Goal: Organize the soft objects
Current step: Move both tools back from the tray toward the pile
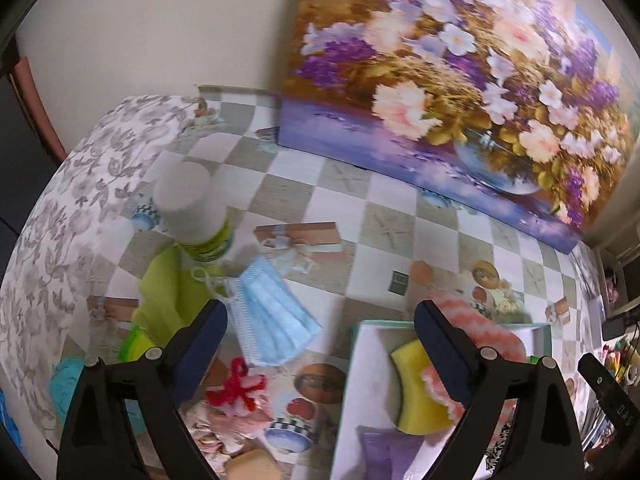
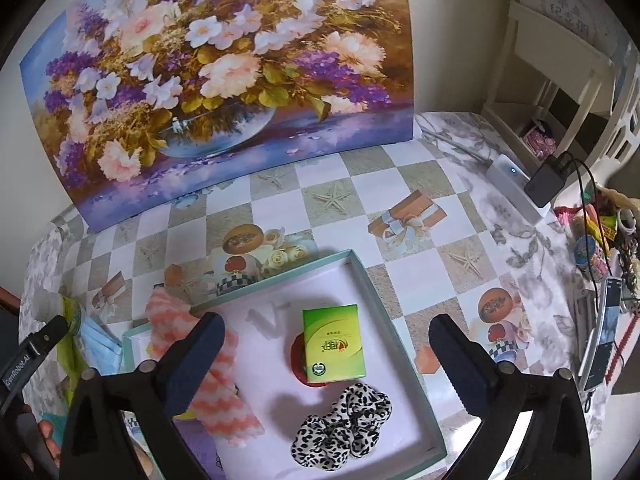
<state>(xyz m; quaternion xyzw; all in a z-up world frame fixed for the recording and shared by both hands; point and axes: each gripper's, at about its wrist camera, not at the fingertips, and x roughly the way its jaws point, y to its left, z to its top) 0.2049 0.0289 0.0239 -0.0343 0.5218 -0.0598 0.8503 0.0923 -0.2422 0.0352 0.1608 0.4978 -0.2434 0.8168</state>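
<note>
Right wrist view — checkered tablecloth (image 2: 340, 176), floral painting (image 2: 216, 68) behind.

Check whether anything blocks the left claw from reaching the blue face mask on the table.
Nothing visible does. The left claw hangs open with nothing between its fingers, and the blue face mask lies flat on the tablecloth just ahead of its left finger. The white-capped can stands beyond the mask and the tray is off to the side.

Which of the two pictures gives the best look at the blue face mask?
The left wrist view: the blue face mask lies whole and unobstructed on the checkered tablecloth, pleats and ear loops visible. In the right wrist view only a sliver of it shows at the left edge.
</note>
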